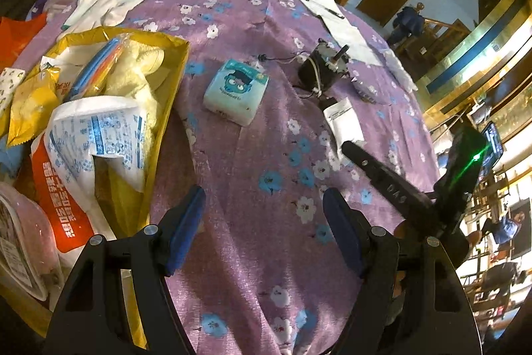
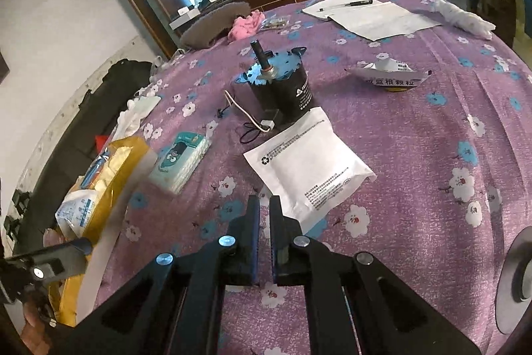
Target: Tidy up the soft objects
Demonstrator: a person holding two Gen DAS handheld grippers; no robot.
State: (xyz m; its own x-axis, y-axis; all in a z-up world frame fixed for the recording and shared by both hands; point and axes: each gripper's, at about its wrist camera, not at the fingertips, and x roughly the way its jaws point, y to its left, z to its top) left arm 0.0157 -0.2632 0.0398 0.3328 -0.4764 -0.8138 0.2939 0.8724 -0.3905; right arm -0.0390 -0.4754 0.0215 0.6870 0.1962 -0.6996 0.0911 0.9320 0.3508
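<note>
A yellow bag (image 1: pixel 173 55) at the left holds a pale yellow towel (image 1: pixel 139 69) and several packets. On the purple flowered cloth lie a teal tissue pack (image 1: pixel 236 92) (image 2: pixel 179 162) and a white pouch (image 1: pixel 344 122) (image 2: pixel 309 168). My left gripper (image 1: pixel 264 202) hangs open over bare cloth just right of the bag, nothing between its blue pads. My right gripper (image 2: pixel 265 205) is shut and empty, its tips just short of the pouch's near corner. It also shows at the right of the left wrist view, right gripper (image 1: pixel 365 162).
A black motor (image 2: pixel 279 85) with wires stands behind the pouch. Farther back are a pink cloth (image 2: pixel 246 22), a brown plush piece (image 2: pixel 212 22), papers with a pen (image 2: pixel 372 12), a white rag (image 2: pixel 462 15) and a torn sachet (image 2: pixel 389 75). White socks (image 1: pixel 103 2) lie beyond the bag.
</note>
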